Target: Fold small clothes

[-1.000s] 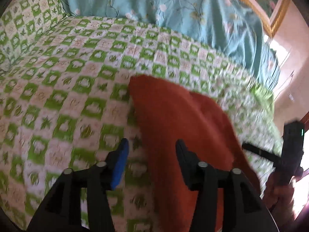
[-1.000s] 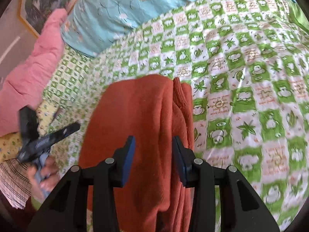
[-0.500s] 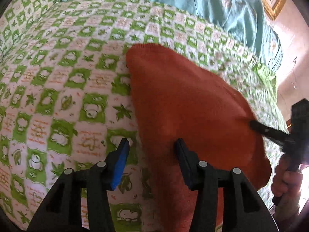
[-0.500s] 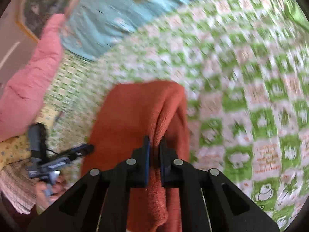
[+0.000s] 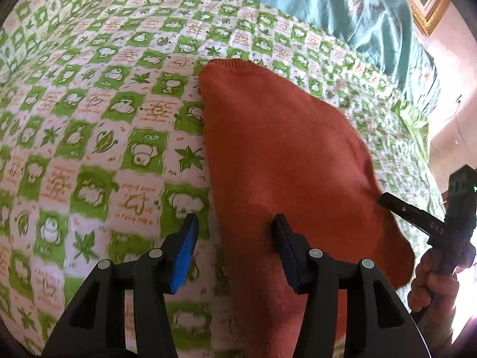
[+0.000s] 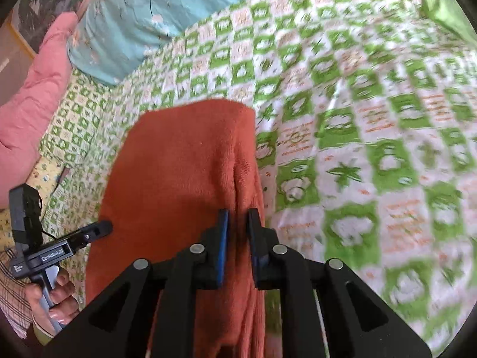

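Right gripper [image 6: 237, 220] has its fingers pinched on the orange knit [image 6: 184, 161] lying on the bed [image 6: 357, 149], left gripper [image 5: 234, 232] wide open, so I'd carry that fold over slowly and keep edges lined up.

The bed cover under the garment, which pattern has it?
The bed cover has a green and white check with leaf and cartoon prints, clearest in the left wrist view.

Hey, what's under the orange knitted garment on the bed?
The orange knit garment lies on the green-and-white checked bedspread, which shows all around it. Whatever is directly beneath is covered. The right tongs pinch a fold at its edge; the left tongs are open.
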The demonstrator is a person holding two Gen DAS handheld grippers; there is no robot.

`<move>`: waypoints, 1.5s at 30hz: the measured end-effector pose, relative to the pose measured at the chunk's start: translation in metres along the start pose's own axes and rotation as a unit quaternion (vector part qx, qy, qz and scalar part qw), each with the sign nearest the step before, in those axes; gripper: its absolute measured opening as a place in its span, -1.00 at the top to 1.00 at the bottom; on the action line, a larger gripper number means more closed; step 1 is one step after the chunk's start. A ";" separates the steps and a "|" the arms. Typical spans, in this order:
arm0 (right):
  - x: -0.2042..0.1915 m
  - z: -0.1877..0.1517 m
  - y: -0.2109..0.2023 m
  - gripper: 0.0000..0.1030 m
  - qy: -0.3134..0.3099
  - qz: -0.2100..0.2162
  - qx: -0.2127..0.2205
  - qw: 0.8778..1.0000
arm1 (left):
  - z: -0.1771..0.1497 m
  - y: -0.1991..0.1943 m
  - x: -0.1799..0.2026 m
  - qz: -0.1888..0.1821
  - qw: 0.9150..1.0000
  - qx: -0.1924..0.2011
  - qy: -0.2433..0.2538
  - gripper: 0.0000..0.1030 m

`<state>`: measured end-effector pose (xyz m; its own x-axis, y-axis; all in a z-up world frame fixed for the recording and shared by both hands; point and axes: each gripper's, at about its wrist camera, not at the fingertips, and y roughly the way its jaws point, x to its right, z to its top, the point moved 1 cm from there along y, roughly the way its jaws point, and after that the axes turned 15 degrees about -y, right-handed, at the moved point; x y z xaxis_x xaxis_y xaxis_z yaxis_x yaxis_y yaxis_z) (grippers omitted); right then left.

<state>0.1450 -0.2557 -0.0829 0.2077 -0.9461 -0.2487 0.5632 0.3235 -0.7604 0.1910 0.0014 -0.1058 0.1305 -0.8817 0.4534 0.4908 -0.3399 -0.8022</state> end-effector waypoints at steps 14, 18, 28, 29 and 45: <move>-0.017 -0.071 -0.055 0.64 0.023 0.035 0.020 0.999 | -0.076 -0.057 -0.020 -0.022 0.999 -0.018 0.044 -0.01; -0.021 -0.078 -0.056 0.49 0.019 0.032 0.020 0.999 | -0.109 -0.064 -0.022 -0.011 0.996 -0.004 0.089 -0.15; -0.020 -0.081 -0.053 0.49 0.028 0.033 0.026 0.999 | -0.127 -0.035 -0.016 0.054 0.989 0.035 0.131 -0.15; -0.021 -0.081 -0.053 0.49 0.027 0.034 0.027 0.999 | -0.128 -0.034 -0.016 0.059 0.988 0.039 0.136 -0.16; -0.004 -0.091 -0.048 0.92 0.013 -0.004 0.013 1.000 | -0.128 -0.038 -0.020 0.038 0.996 0.062 0.051 0.93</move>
<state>0.0447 -0.2686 -0.0997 0.1820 -0.9489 -0.2576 0.5855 0.3151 -0.7470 0.0596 -0.0096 -0.1338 0.0866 -0.9340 0.3465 0.5866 -0.2334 -0.7755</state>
